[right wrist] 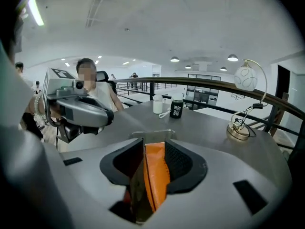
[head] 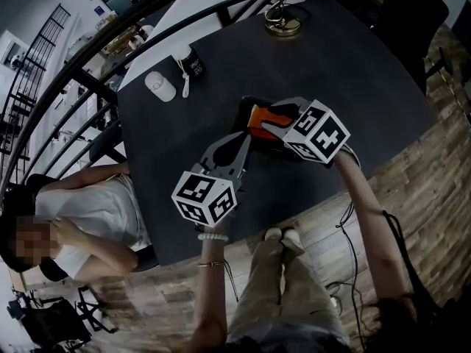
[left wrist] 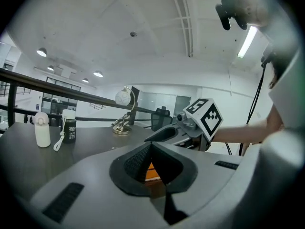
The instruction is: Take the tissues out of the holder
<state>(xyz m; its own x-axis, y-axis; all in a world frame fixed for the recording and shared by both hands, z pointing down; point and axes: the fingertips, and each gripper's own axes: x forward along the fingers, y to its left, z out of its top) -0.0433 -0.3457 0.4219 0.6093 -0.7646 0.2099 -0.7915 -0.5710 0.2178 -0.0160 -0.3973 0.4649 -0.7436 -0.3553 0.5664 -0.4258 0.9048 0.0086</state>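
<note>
An orange tissue pack stands on edge between the jaws of my right gripper. The jaws stand wide. The pack leans on the right pad, and a dark gap shows at the left pad. Just beyond it the low holder lies on the dark table. My left gripper hovers beside the holder's near edge with its jaws meeting in a V and nothing visible between them. Through them a bit of the orange pack shows.
At the table's far left stand a white bottle and a black jar with a cord. A lamp base sits at the far edge. A person sits at the table's left side. A dark railing curves behind.
</note>
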